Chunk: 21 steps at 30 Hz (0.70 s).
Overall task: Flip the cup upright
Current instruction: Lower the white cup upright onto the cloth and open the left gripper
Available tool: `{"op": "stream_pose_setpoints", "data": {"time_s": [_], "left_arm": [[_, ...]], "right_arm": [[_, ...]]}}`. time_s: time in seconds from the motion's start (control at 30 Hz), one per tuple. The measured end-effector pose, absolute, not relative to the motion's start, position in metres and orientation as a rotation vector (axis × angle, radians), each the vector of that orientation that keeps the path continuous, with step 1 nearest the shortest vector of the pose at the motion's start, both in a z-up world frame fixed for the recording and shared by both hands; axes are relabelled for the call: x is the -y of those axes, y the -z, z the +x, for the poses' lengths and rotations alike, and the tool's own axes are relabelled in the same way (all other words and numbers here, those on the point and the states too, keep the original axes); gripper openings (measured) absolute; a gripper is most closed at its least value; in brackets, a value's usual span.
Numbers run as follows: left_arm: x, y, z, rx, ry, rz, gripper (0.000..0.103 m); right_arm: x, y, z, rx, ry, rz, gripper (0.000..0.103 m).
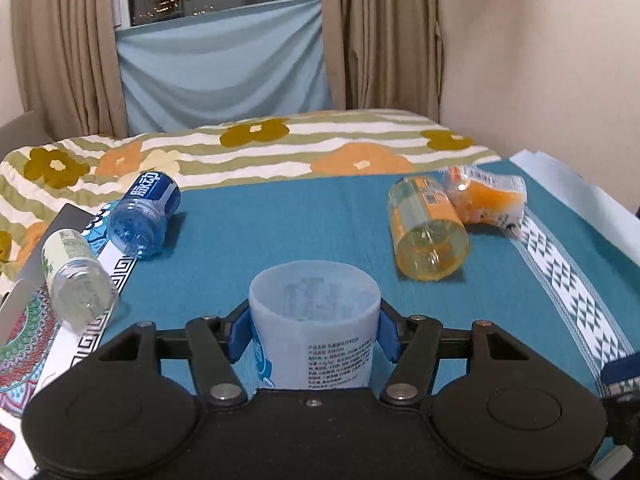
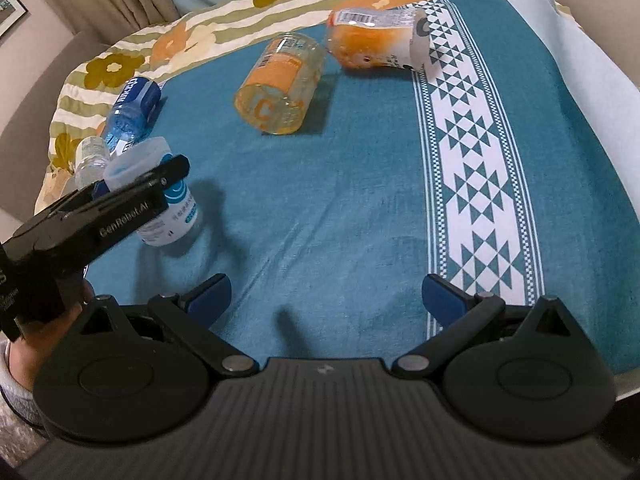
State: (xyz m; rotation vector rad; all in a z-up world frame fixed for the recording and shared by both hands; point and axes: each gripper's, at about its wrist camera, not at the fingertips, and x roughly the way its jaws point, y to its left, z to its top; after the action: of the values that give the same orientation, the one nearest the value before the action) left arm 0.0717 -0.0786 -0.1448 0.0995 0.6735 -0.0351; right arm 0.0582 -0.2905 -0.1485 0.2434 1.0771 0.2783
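A: What has the left gripper got?

B: Its blue pads are clenched on either side of a pale translucent cup with printed text and a blue swirl on its label. The right wrist view shows the same cup clamped near its upper end, tilted, its lower end at or just above the teal tablecloth near the left edge; I cannot tell whether it touches.

A: And the right gripper?

B: Released. Its two blue fingers stand well apart above bare teal cloth near the front edge, grasping nothing.

A: What else lies on the cloth?

B: An amber clear jar with an orange label lies on its side towards the far right, its base turned this way. Just beyond it, touching or nearly so, is an orange-filled plastic packet beside the white triangle-patterned band. At the left edge a blue bottle lies on its side, and nearer, a small clear bottle with a green-and-white label lies across the patterned border.

A: Behind the cloth?

B: A floral striped blanket, then beige curtains framing a light blue sheet under a dark window.
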Motion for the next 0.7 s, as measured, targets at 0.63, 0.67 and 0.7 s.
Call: {"op": "stream_pose_setpoints", "data": {"time_s": [0.63, 0.67, 0.7], "left_arm": [[0.0776, 0.1401, 0.0738, -0.807, 0.034, 0.105, 0.095], [0.0779, 0.1395, 0.0735, -0.805, 0.039, 0.105, 0.095], [0.0785, 0.1389, 0.0736, -0.808, 0.043, 0.106, 0.095]], "right_arm": [[0.2832, 0.141, 0.0506, -1.05, -0.293, 0.239, 0.103], [0.2839, 0.1407, 0.0506, -1.049, -0.29, 0.239, 0.103], [0.2847, 0.1401, 0.0505, -1.047, -0.288, 0.24, 0.103]]}}
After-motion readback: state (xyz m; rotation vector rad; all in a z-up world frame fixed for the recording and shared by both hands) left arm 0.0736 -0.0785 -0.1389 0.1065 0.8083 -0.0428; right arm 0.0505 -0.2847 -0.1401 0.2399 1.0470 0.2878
